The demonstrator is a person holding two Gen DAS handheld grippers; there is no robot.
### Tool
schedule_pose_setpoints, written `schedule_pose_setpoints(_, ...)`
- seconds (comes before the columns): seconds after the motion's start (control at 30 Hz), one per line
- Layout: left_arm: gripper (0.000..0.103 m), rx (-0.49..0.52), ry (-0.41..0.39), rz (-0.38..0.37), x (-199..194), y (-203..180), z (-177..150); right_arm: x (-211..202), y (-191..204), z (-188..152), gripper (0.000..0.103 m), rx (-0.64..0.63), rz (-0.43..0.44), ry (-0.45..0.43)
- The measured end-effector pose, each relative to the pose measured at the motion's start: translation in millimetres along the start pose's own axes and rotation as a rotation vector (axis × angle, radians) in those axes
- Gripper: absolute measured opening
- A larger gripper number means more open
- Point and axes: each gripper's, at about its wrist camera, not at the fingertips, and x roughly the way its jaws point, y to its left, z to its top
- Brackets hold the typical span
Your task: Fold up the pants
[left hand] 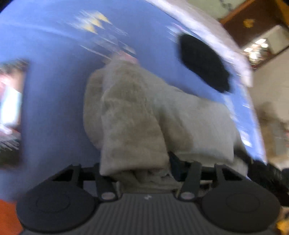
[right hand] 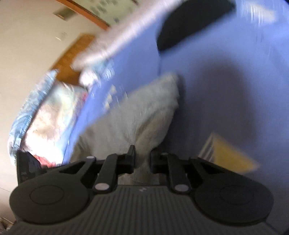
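Here, two claws, left claw (left hand: 144,168), right claw (right hand: 142,160), gripping one pants (left hand: 137,115)

Black fingers (right hand: 129,159), ribbed grey housing (right hand: 142,207), silver screws (right hand: 101,186)

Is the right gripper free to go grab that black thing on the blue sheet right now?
Probably not. The right gripper looks shut on the grey pants, so it would have to let go first. The black item lies apart, farther up the blue sheet, with nothing between.

Blue bedsheet (left hand: 54,90), beige wall (right hand: 27,45), wooden furniture (left hand: 252,16).
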Motion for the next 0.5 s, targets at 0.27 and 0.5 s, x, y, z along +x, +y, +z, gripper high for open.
schedule_pose_setpoints(0.27, 0.07, 0.265, 0.092, -0.018, 63.4, -88.0, -47.4, -106.0, -50.0, -19.1, 0.022, 0.005, -0.245, -0.124)
schedule_pose_setpoints(0.5, 0.072, 0.284, 0.136, -0.033, 18.7, -87.8, -24.9, -153.1, -65.9, -52.0, 0.057, 0.033, -0.349, -0.188)
